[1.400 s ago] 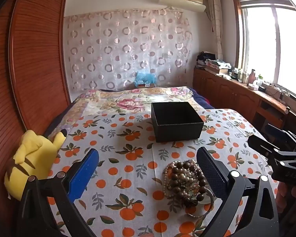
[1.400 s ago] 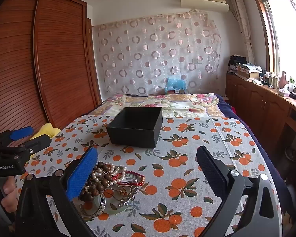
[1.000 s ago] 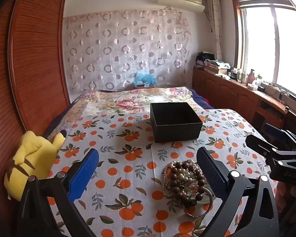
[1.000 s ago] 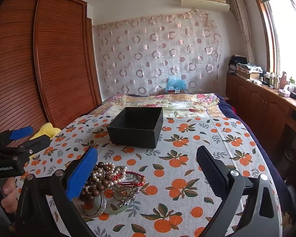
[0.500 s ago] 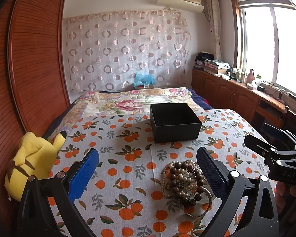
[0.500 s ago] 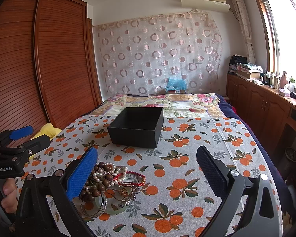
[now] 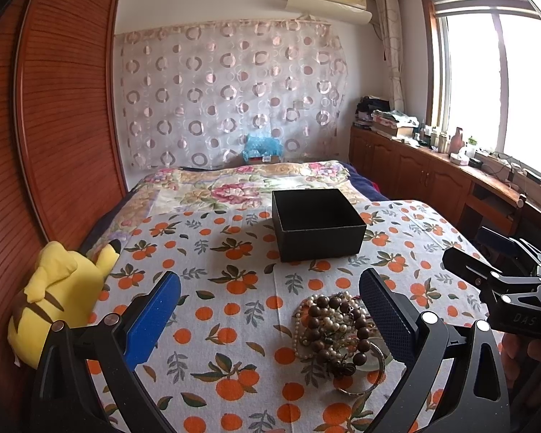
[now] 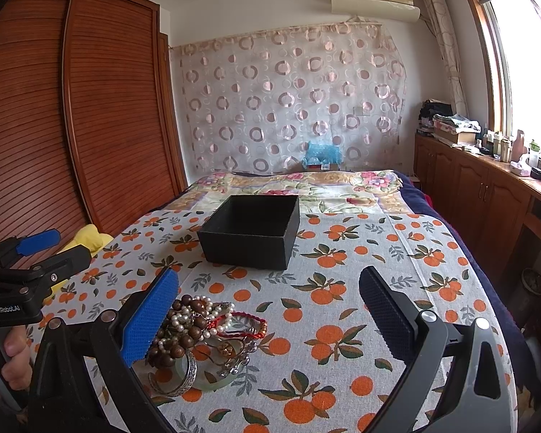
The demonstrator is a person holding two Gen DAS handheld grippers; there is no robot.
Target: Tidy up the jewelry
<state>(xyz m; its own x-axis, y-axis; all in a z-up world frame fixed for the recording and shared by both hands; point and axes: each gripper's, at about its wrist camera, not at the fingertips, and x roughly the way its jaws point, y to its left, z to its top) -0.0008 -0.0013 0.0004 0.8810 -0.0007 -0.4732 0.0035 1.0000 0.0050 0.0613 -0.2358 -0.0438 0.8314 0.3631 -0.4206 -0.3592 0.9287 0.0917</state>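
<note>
Nearest to both cameras is the jewelry pile (image 8: 202,339), lying on the orange-print cloth (image 8: 342,310) that covers the bed. It is a tangle: dark wooden beads, white pearls, a red cord bracelet, a silver bangle and a pale green bangle at the bottom. Because the strands lie over each other, I judge that lifting one piece will probably drag others with it.

The left gripper (image 7: 270,321) has its jaws spread wide and holds nothing. The pile sits just inside its right finger, so it is not centred on the jewelry. The right gripper (image 8: 270,321) is also spread wide and empty; the pile is close beside its blue left finger (image 8: 151,321). Both tools point at the same heap from two sides, which seems a ready position before the first pick. A hand (image 8: 14,353) holds the left tool at the edge of the right view.

Farther away stands the black box (image 7: 317,231), open on top and, as far as I can see, empty. It is apart from the pile but in the straight line ahead, probably so that each piece can be carried forward and dropped in. At the left bed edge lies a yellow plush toy (image 7: 57,299), not part of the task. No piece is sorted yet.
</note>
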